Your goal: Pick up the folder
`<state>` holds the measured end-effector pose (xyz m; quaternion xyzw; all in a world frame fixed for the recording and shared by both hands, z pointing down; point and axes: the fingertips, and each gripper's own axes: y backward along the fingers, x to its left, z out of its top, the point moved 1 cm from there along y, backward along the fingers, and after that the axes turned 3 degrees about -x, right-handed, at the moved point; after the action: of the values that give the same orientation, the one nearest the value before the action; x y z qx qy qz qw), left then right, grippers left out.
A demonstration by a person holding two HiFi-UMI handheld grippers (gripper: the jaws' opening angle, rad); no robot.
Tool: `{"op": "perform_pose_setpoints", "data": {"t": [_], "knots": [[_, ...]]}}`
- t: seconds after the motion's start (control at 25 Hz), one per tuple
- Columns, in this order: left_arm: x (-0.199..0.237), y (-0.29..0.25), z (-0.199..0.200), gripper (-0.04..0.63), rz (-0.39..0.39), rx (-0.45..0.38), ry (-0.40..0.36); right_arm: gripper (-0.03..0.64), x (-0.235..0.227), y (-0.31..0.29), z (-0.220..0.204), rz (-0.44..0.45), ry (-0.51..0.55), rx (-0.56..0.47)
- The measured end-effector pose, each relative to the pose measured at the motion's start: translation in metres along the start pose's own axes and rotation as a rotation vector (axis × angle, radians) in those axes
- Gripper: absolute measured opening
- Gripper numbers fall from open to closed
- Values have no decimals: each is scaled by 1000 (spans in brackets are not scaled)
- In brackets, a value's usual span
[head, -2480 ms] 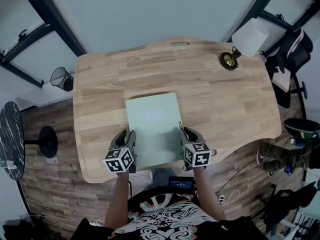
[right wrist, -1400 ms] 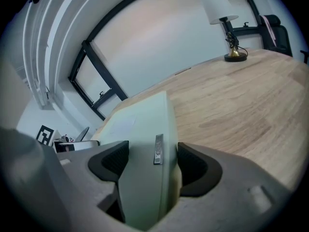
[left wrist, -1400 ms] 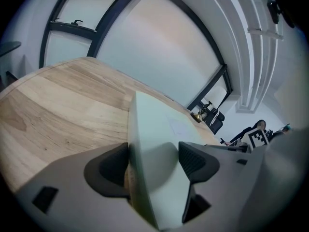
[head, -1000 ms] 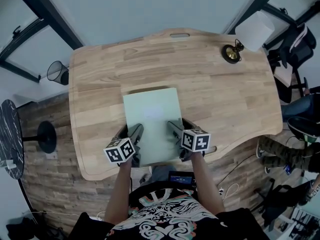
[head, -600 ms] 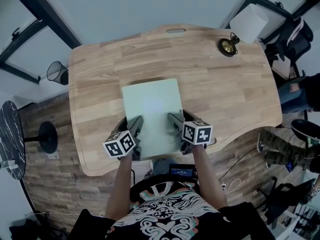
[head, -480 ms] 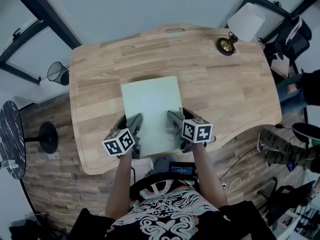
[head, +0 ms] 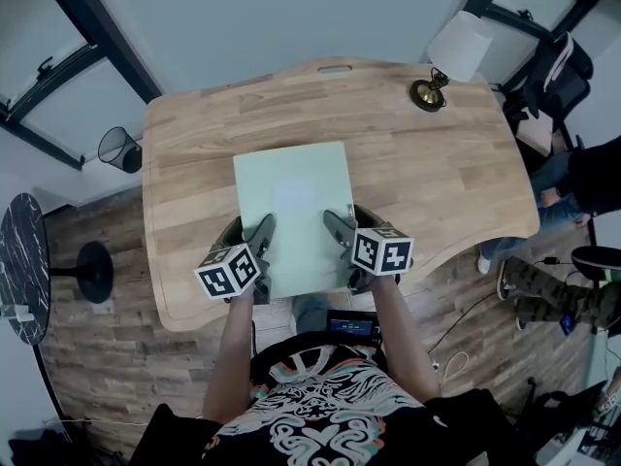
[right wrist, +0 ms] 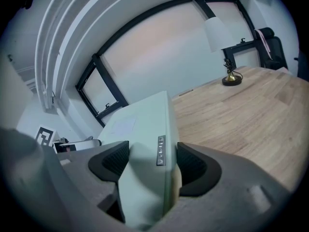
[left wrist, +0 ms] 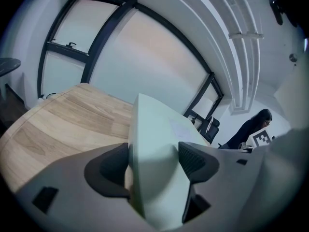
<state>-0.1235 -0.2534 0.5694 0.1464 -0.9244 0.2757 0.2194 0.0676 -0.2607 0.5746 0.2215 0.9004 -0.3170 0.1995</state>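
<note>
A pale green folder (head: 294, 207) is held off the wooden desk (head: 427, 163), near the desk's front edge. My left gripper (head: 260, 236) is shut on the folder's near left edge, and my right gripper (head: 335, 229) is shut on its near right edge. In the left gripper view the folder (left wrist: 154, 149) fills the gap between the dark pads (left wrist: 113, 166). The right gripper view shows the folder (right wrist: 147, 144) pinched the same way, with a small label on its edge.
A brass desk lamp (head: 427, 90) with a white shade (head: 458, 47) stands at the desk's far right corner. A wire bin (head: 116, 150) sits on the floor to the left. Office chairs (head: 553, 71) and a person's legs (head: 543, 289) are to the right.
Both grippers have closed onto the folder's near edges and raised it off the desk; it now shows larger and higher in the head view.
</note>
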Motion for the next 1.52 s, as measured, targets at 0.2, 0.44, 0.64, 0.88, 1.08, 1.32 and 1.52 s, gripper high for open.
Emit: {"op": "perform_pose_setpoints", "data": {"t": [0.2, 0.44, 0.64, 0.88, 1.08, 1.32, 1.52], "knots": [[-10, 17, 5, 305, -13, -32, -1, 307, 15, 17, 9, 14, 33, -34], [-24, 38, 13, 305, -25, -70, -32, 307, 28, 39, 12, 13, 54, -76], [-31, 58, 18, 305, -42, -98, -30, 307, 42, 55, 14, 17, 70, -96], [-38, 76, 29, 305, -58, -140, -41, 307, 58, 69, 21, 29, 89, -132], [-36, 83, 30, 305, -58, -146, -36, 307, 66, 72, 21, 30, 99, -133], [-34, 83, 29, 305, -60, -141, -31, 307, 67, 71, 20, 22, 101, -128], [-32, 82, 29, 305, -59, -137, -26, 305, 66, 69, 19, 16, 102, -123]]}}
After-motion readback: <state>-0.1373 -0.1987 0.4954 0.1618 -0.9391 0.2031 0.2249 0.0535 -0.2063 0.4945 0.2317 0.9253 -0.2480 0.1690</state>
